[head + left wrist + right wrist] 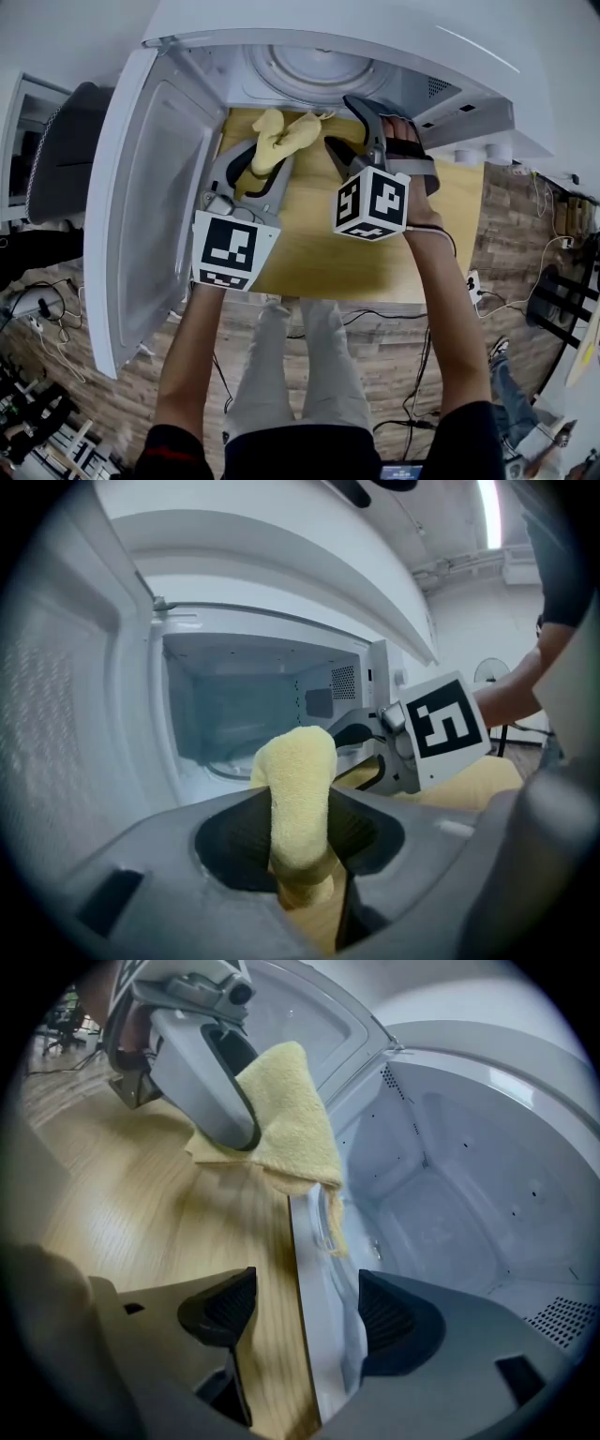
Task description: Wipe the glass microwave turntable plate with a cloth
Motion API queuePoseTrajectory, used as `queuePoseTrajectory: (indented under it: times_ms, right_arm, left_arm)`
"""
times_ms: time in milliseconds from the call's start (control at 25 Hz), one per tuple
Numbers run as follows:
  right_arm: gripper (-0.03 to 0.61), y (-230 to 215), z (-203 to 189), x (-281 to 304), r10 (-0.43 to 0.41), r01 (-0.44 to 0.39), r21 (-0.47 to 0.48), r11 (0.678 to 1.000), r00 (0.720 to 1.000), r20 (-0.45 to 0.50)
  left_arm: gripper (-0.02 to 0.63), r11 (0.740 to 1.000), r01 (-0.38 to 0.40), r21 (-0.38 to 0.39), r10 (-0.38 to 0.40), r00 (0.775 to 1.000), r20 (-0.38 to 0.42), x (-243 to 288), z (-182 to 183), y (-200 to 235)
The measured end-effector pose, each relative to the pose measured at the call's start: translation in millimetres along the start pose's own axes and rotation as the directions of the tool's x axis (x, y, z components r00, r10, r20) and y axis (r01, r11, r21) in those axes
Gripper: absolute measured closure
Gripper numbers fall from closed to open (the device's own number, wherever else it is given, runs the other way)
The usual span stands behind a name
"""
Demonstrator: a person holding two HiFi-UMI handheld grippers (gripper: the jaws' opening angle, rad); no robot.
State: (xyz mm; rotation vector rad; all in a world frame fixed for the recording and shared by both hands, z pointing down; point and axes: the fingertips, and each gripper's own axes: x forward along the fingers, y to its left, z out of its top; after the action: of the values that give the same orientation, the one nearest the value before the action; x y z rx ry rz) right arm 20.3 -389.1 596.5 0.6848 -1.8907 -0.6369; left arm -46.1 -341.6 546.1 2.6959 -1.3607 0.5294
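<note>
Clamping cloth (298,771), left hand-held gripper (300,834) — tip toward microwave (217,705).

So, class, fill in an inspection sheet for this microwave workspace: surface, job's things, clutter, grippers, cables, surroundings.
Surface: wooden table, carrying the microwave.
Job's things: microwave door swung open; glass turntable plate inside the cavity; yellow cloth outside it, in front of the opening.
Clutter: small white round items by the microwave's right side, too small to identify.
Grippers: left gripper jaws shut on the cloth; right gripper jaws apart, nothing held, at the cavity's front edge.
Cables: several lying loose on the floor.
Surroundings: wood-patterned floor; dark chair at left.
</note>
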Motion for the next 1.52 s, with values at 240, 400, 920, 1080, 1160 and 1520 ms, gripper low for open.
queuePoseTrajectory:
  times_ms: [240,400,920,1080,1160,1520]
  right_arm:
    - [0.279,0,0,1,-0.003,0.003,-0.006,1.000,1.000,0.005]
    - [0.279,1,1,1,0.001,-0.001,-0.007,1.000,1.000,0.013]
    - [0.279,2,3,1,0.003,-0.003,-0.004,1.000,0.999,0.040]
    - [0.279,2,3,1,0.002,-0.002,-0.004,1.000,0.999,0.038]
    - [0.279,2,3,1,0.000,0.000,-0.001,1.000,0.999,0.041]
    - [0.279,3,3,2,0.004,-0.004,-0.001,1.000,0.999,0.046]
  left_arm:
    - [0.480,0.995,0.004,0.098,-0.006,1.000,0.021,26,19,8]
    - [0.480,0.993,0.003,0.115,-0.007,0.999,0.033,41,33,16]
    - [0.480,0.986,0.047,0.157,-0.049,0.999,0.012,77,50,28]
    - [0.480,0.978,0.060,0.198,-0.062,0.998,0.002,90,60,27]
    - [0.480,0.974,0.068,0.217,-0.069,0.998,-0.005,95,64,26]
    - [0.480,0.950,0.176,0.257,-0.164,0.984,-0.065,115,58,3]
